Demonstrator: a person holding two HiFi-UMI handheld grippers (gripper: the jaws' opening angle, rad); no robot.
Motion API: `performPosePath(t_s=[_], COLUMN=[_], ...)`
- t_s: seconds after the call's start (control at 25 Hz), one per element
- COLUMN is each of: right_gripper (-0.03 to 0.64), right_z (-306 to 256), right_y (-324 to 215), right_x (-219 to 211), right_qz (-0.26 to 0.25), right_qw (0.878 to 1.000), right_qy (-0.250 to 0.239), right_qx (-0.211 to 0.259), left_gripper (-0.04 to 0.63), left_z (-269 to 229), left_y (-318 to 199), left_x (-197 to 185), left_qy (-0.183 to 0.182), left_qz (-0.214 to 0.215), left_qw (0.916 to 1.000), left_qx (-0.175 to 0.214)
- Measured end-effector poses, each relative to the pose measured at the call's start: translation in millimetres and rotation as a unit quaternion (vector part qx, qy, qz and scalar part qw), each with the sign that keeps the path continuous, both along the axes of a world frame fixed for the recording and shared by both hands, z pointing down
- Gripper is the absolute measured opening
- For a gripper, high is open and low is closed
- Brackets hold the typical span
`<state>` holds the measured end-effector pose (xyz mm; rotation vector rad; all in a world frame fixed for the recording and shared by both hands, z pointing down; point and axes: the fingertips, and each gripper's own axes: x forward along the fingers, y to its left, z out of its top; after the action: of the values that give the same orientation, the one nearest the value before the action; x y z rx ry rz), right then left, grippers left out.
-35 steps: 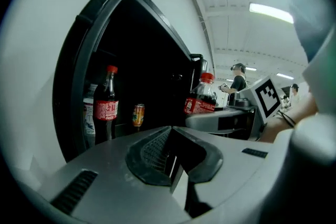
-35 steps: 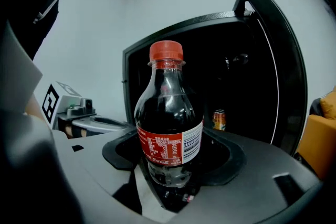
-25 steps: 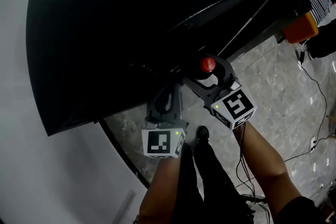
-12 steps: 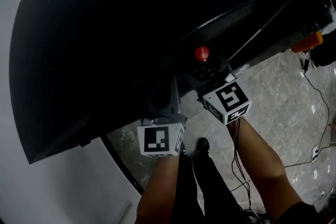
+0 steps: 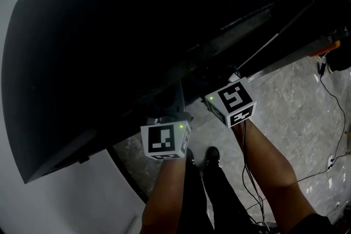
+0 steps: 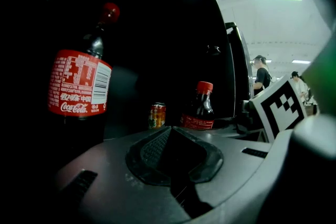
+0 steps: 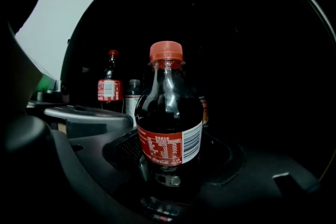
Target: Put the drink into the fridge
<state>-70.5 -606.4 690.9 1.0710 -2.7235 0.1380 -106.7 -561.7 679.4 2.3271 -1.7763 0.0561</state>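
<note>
Red-capped plastic cola bottle point(image 7: 169, 118) stood upright, clamped in the right hand-held gripper point(image 7: 169, 165) within the dark fridge point(image 7: 252, 50); the left hand-held gripper point(image 6: 170, 157) was closed, empty.

Small cola bottle point(image 7: 168, 113) of clear plastic, with red cap, red label and dark liquid. Upright, gripped near its base between the fingers of the right gripper point(image 7: 168, 162), facing the dark inside of the black fridge point(image 5: 137, 24).
</note>
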Motion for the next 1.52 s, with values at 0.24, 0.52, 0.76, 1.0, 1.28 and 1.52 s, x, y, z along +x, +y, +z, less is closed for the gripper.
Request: performPosePath(t_s=[0.24, 0.52, 0.76, 1.0, 1.28, 1.52], right_gripper=[0.327, 0.327, 0.327, 0.328, 0.328, 0.327], right_z=[9.4, 10.8, 15.7, 14.7, -21.9, -93.1], right_y=[-1.3, -5.5, -12.4, -16.7, -16.6, 45.5], right_x=[-4.5, -11.0, -16.2, -17.1, -9.9, 39.1], right_qz=[0.003, -0.001, 0.008, 0.019, 0.052, 0.103], right_qw=[1.000, 1.000, 1.000, 0.999, 0.999, 0.995], right_qy=[0.008, 0.015, 0.021, 0.026, 0.014, -0.011], right_qx=[-0.007, 0.004, -0.011, -0.008, 0.004, 0.006], left_gripper=[0.012, 0.012, 0.012, 0.012, 0.012, 0.012], left_z=[3.1, 3.2, 8.2, 3.7, -30.9, -101.1], left_y=[-0.1, 4.3, 12.7, 14.0, 15.2, 66.5], left_x=[-1.4, -1.5, -2.7, -4.4, -6.6, 12.3], left_qy=[0.001, 0.003, 0.008, 0.008, 0.007, -0.005], left_qz=[-0.004, -0.005, -0.004, -0.002, 0.011, 0.033], left_qw=[1.0000, 1.0000, 0.9999, 1.0000, 0.9999, 0.9994], left_qx=[-0.004, -0.001, -0.005, -0.004, -0.002, -0.008])
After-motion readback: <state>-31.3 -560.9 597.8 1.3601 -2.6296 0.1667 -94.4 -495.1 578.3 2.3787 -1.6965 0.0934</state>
